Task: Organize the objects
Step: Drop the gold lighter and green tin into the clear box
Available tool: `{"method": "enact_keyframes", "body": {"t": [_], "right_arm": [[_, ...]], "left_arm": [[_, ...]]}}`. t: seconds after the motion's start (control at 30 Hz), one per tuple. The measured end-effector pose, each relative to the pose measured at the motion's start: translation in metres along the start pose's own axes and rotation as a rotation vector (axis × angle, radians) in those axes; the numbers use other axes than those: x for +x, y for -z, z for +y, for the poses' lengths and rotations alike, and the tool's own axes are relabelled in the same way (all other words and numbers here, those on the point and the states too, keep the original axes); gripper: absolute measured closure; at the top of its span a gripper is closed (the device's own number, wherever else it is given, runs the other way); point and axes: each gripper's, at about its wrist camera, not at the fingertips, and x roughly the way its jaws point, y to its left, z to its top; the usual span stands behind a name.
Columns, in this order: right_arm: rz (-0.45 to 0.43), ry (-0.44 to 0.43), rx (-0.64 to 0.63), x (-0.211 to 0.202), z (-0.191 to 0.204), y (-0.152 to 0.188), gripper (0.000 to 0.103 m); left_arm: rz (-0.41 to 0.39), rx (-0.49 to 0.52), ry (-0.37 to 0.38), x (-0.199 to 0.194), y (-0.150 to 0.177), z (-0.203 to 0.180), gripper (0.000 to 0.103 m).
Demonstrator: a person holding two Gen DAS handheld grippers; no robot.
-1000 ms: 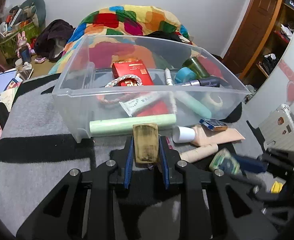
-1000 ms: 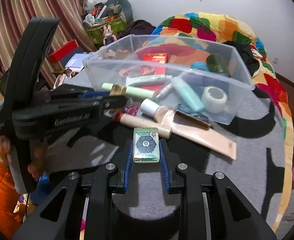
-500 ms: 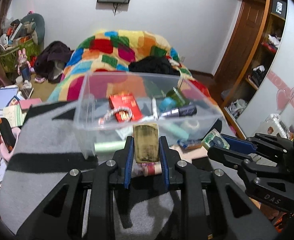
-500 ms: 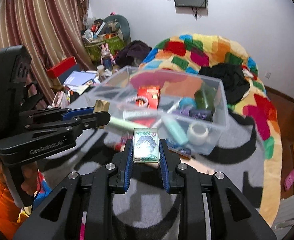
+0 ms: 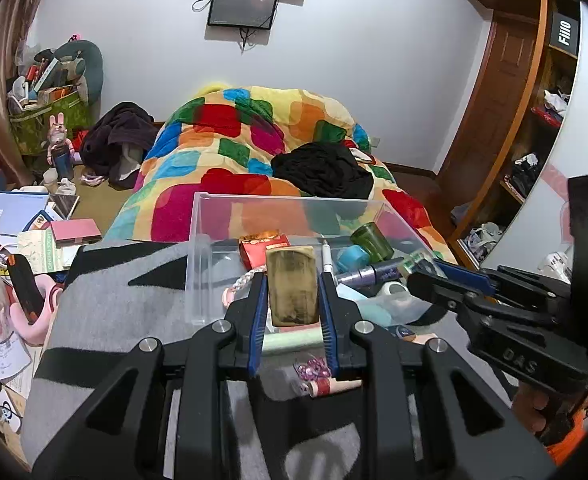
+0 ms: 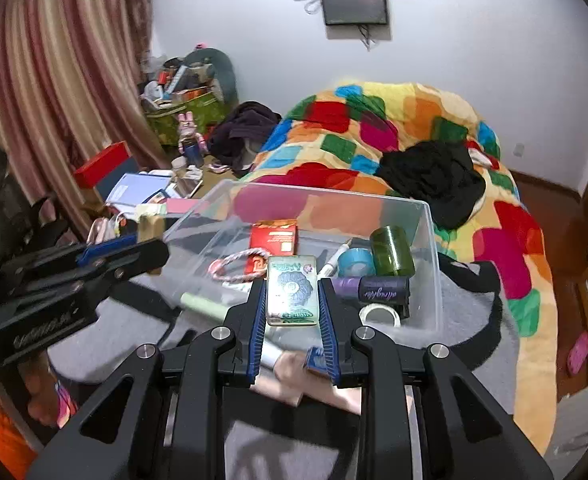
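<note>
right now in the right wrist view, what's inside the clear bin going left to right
pink and white rope loop → red box → blue tape roll → green jar, all inside the clear bin

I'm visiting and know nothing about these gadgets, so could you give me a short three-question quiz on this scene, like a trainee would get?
1. True or false: the left gripper is shut on a gold-brown block.
2. What does the right gripper hold? A) a roll of tape B) a green flower-patterned case C) nothing
3. Fill in: the red packet lies inside the clear plastic ____.

Key
1. True: both jaws press its sides.
2. B
3. bin
</note>
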Motion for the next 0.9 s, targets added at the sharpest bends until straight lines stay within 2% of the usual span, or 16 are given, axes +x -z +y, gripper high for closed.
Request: {"method": "enact_keyframes", "body": {"t": [0.27, 0.67, 0.9], "right_arm": [[0.057, -0.015, 0.102, 0.037, -0.016, -0.010, 0.081], [0.120, 0.000, 0.069, 0.069, -0.011, -0.011, 0.081], [0.128, -0.024, 0.045, 0.065, -0.008, -0.010, 0.078]], "left_arm": [[0.030, -0.003, -0.008, 0.024, -0.005, 0.004, 0.079], [0.080, 0.000, -0.008, 0.051, -0.003, 0.007, 0.079], [0.076, 0.006, 0.004, 0.048, -0.003, 0.005, 0.078]]}}
